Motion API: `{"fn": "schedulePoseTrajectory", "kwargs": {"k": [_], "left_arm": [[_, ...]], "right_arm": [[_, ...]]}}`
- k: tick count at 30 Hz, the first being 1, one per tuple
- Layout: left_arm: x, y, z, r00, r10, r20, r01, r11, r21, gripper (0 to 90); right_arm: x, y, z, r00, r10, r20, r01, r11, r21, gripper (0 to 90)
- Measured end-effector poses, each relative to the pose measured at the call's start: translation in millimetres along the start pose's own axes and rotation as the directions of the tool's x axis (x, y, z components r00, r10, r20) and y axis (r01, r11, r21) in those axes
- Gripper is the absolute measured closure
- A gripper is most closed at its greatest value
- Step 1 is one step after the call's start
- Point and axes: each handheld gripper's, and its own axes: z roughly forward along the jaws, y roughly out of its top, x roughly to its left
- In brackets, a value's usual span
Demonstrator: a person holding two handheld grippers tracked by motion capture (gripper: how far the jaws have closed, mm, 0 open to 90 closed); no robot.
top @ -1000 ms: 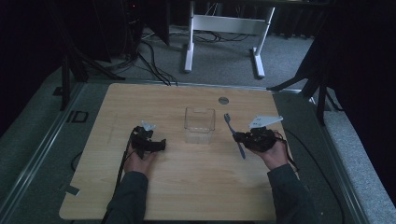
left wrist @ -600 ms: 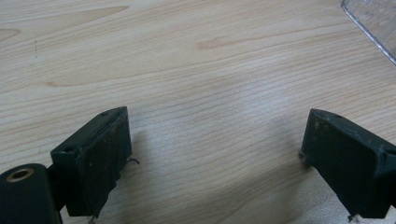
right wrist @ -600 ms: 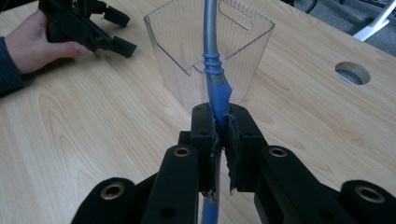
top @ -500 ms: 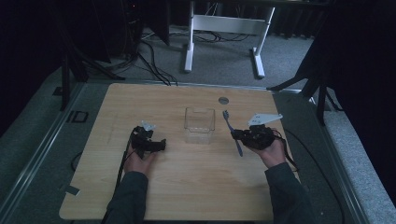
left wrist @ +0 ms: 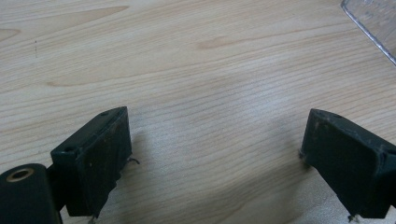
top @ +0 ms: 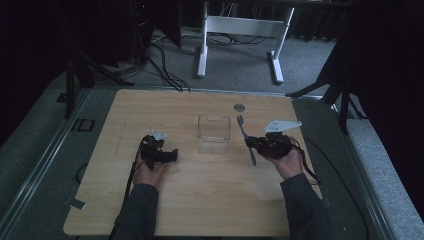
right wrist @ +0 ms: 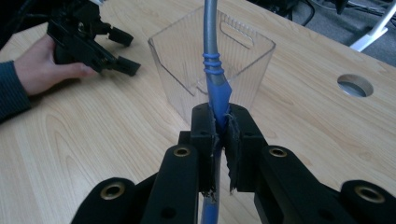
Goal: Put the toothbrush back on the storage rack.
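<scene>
Left gripper [top: 172, 154] rests on the table [top: 150, 110] with jaws spread wide, nothing between them, only bare wood; a corner of the clear plastic box [top: 214, 134] shows at the upper right of the left gripper view. The box sits mid-table, open top up, between both hands. Right gripper [top: 248, 143] is pinching a blue-grey toothbrush [top: 246, 137] partway along its handle, jaws pressed tight on it. Toothbrush long axis runs away from the person, head end far, tail end toward the person past the jaws. In the right gripper view the handle points straight over the box, so the box lies just ahead and left of the right gripper, which is the nearer hand for a likely drop-in
</scene>
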Motion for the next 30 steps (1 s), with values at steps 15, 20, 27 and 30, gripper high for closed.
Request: {"fn": "schedulePoseTrajectory", "kwargs": {"k": [15, 20, 27, 30], "left_arm": [[0.0, 0.0, 0.0, 1.0, 0.001, 0.0, -0.001, 1.0, 0.001, 8.5], [0.0, 0.1, -0.1, 1.0, 0.0, 0.001, 0.0, 1.0, 0.002, 8.5], [0.0, 0.0, 0.0, 1.0, 0.0, 0.0, 0.0, 1.0, 0.0, 8.5], [0.0, 0.0, 0.0, 1.0, 0.0, 0.0, 0.0, 1.0, 0.001, 8.5]], "right_arm": [[0.8, 4.5, 2.1, 0.9991, 0.033, -0.028, -0.034, 0.998, -0.047, 82.2], [1.6, 5.6, 2.1, 0.9985, 0.039, -0.039, -0.042, 0.998, -0.057, 82.2], [4.3, 12.7, 1.2, 0.9988, 0.035, -0.034, -0.038, 0.997, -0.072, 82.2], [4.6, 14.3, 1.5, 0.9986, 0.04, -0.034, -0.043, 0.996, -0.079, 82.3]]}}
